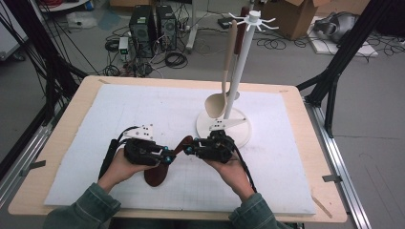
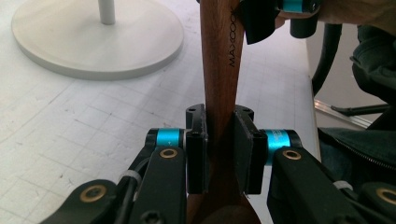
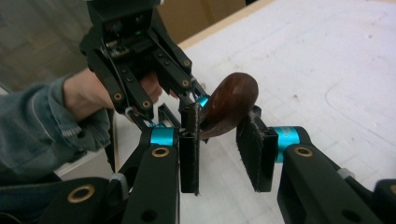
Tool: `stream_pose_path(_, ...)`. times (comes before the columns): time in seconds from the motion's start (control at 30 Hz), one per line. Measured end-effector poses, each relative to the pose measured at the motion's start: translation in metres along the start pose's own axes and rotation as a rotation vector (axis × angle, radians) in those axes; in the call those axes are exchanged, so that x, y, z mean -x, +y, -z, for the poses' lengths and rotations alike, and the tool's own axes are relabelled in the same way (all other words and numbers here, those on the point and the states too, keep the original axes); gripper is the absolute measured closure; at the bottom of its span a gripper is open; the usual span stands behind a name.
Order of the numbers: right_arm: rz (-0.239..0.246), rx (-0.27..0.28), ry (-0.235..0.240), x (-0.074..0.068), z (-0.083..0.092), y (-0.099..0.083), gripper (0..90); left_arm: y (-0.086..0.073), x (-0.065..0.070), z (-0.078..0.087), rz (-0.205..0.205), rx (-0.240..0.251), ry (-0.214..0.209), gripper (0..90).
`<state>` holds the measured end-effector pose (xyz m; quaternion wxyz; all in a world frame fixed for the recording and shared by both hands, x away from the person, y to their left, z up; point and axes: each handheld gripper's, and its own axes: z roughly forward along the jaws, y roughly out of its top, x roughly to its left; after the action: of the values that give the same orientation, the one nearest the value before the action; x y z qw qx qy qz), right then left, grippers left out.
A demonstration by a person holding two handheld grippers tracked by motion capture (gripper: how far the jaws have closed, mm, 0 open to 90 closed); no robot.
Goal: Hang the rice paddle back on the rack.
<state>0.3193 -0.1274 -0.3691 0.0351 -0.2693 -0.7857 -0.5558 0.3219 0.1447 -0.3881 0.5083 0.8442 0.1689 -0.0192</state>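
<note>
From the high view I see my left hand-held gripper (image 1: 168, 156) and my right hand-held gripper (image 1: 187, 149) facing each other low over the white mat (image 1: 119, 109) on the tabletop (image 1: 71, 109), with a dark wooden spoon (image 1: 160, 169) between them. In the left gripper view the left hand-held gripper's pads are pressed on both sides of the spoon's handle, just above where it widens into the bowl, so it is pinching the spoon. The handle runs on toward the right hand-held gripper at the top of that view. In the right gripper view the rounded end of the handle sits between the right hand-held gripper's pads; it lies against the left pad, with a gap showing on the other side, so I read those jaws as spread around it, not gripping. Beyond the spoon stands a white utensil stand (image 1: 241, 57), its round base (image 1: 239, 131) on the mat, with a pale ladle (image 1: 220, 95) hanging from it.
</note>
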Motion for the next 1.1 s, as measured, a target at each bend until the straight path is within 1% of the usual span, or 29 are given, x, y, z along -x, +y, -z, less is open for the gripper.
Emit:
stream_pose_path(0.17,0.003,-0.001,0.009,-0.003,-0.005,0.002,68.4,0.004,0.004,-0.004,-0.01,0.012,0.004,76.4)
stream_pose_path(0.27,0.008,-0.001,0.013,-0.004,-0.007,0.002,69.7,0.007,0.005,-0.005,-0.016,0.023,0.012,76.4)
stream_pose_path(0.33,0.011,0.004,0.017,-0.004,-0.006,0.003,70.4,0.008,0.005,-0.005,-0.015,0.026,0.009,76.3)
stream_pose_path(0.43,0.003,0.004,0.025,-0.004,-0.004,0.003,71.6,0.007,0.005,-0.005,-0.012,0.027,-0.007,75.9)
stream_pose_path(0.5,-0.004,0.014,0.046,-0.003,-0.004,0.003,73.4,0.007,0.003,-0.004,-0.002,0.033,-0.031,74.9)
stream_pose_path(0.6,-0.01,0.025,0.069,-0.004,-0.002,0.004,75.4,0.006,0.003,-0.003,0.008,0.024,-0.041,71.6)
stream_pose_path(0.67,-0.006,0.035,0.076,-0.004,0.0,0.006,76.5,0.005,0.002,-0.003,0.002,0.018,-0.037,70.3)
stream_pose_path(0.7,-0.002,0.032,0.073,-0.005,0.0,0.007,76.6,0.005,0.002,-0.003,0.007,0.022,-0.043,70.1)
stream_pose_path(0.73,0.009,0.025,0.071,-0.006,0.001,0.008,76.7,0.005,0.002,-0.002,0.005,0.023,-0.04,70.1)
stream_pose_path(0.77,0.021,0.028,0.07,-0.007,0.001,0.009,76.8,0.005,0.002,-0.002,0.007,0.024,-0.041,70.1)
stream_pose_path(0.87,0.039,0.027,0.068,-0.01,0.001,0.013,76.9,0.005,0.002,-0.002,0.008,0.023,-0.045,70.1)
stream_pose_path(0.97,0.042,0.029,0.072,-0.011,0.002,0.015,77.0,0.006,0.003,-0.003,-0.002,0.022,-0.052,70.2)
stream_pose_path(1.1,0.057,0.031,0.068,-0.013,0.004,0.018,77.0,0.007,0.005,-0.004,0.006,0.035,-0.064,70.1)
